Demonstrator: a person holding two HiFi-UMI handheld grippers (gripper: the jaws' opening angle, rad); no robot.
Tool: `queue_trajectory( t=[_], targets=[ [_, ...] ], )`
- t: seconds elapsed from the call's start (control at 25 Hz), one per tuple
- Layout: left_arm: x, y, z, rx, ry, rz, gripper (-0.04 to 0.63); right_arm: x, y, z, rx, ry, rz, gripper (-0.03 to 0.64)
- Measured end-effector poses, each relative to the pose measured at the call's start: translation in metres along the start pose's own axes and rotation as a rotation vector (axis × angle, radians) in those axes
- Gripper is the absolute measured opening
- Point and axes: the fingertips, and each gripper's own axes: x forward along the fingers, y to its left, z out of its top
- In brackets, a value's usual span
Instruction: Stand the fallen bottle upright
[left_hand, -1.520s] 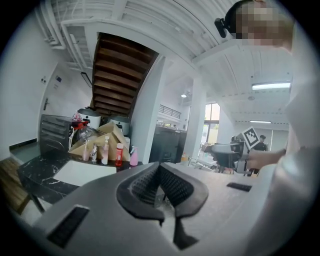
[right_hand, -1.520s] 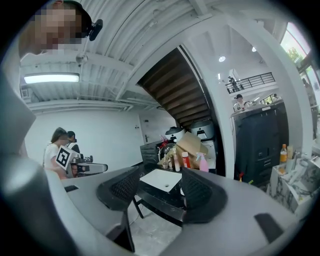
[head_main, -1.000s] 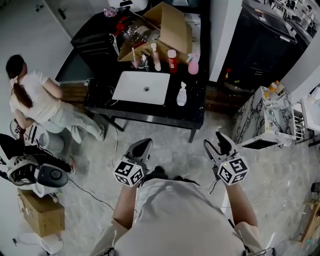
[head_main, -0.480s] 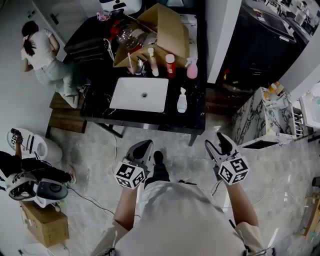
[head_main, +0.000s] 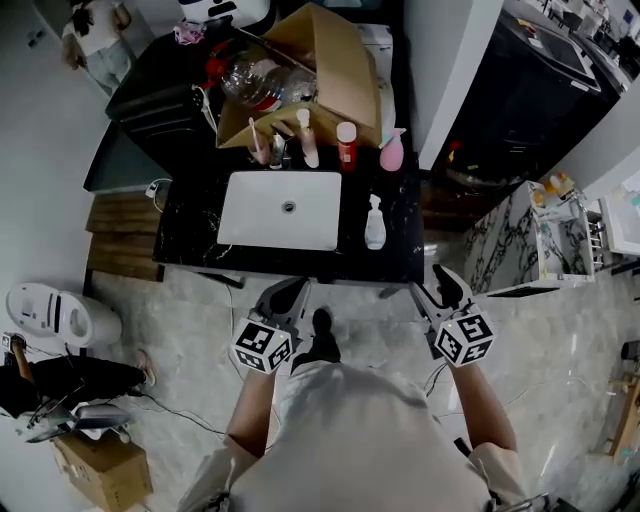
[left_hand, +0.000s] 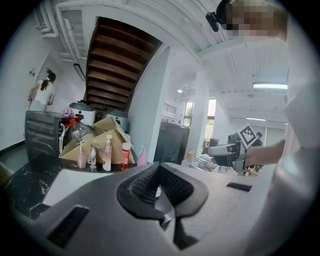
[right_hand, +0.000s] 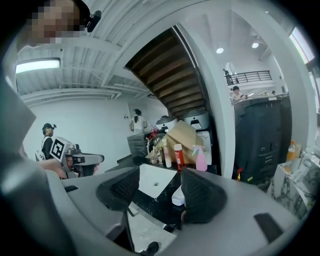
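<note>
The fallen bottle (head_main: 375, 222), white with a pump top, lies on the black counter (head_main: 190, 235) just right of the white sink (head_main: 283, 208). In the right gripper view the bottle (right_hand: 178, 196) shows low between the jaws, well beyond them. My left gripper (head_main: 290, 293) hangs short of the counter's front edge below the sink; its pads meet in the left gripper view (left_hand: 159, 186), shut and empty. My right gripper (head_main: 435, 285) is level with it, off the counter's right corner. It stands open (right_hand: 159, 187) with nothing held.
Behind the sink stand a slim white bottle (head_main: 309, 138), a red bottle (head_main: 346, 145) and a pink spray bottle (head_main: 392, 150), before an open cardboard box (head_main: 320, 60). A marbled cabinet (head_main: 525, 240) is at the right. A person (head_main: 95, 30) stands far left.
The counter has come much closer: both grippers moved forward to its front edge. The person at the left has walked away toward the far corner.
</note>
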Motion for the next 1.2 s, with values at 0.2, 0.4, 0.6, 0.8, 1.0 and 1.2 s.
queue_trajectory(
  t=[0.2,0.4,0.6,0.8,1.0,1.2],
  targets=[
    [0.031,0.042,0.012,0.018,0.027,-0.06,0.007,0.046,-0.007,0.012,0.014,0.028,-0.036,0.268],
    [0.059,0.079,0.019,0.026,0.056,-0.124,0.006,0.083,-0.013,0.021,0.034,0.047,-0.085,0.268],
    [0.08,0.11,0.021,0.039,0.078,-0.189,0.008,0.117,-0.013,0.027,0.044,0.061,-0.131,0.27],
    [0.094,0.139,0.023,0.052,0.092,-0.224,0.006,0.145,-0.013,0.029,0.051,0.088,-0.165,0.268],
    [0.105,0.156,0.02,0.043,0.103,-0.244,0.006,0.164,-0.018,0.031,0.025,0.118,-0.198,0.268],
    [0.112,0.166,0.016,0.028,0.104,-0.24,0.006,0.179,-0.025,0.028,0.017,0.159,-0.197,0.269]
  ],
)
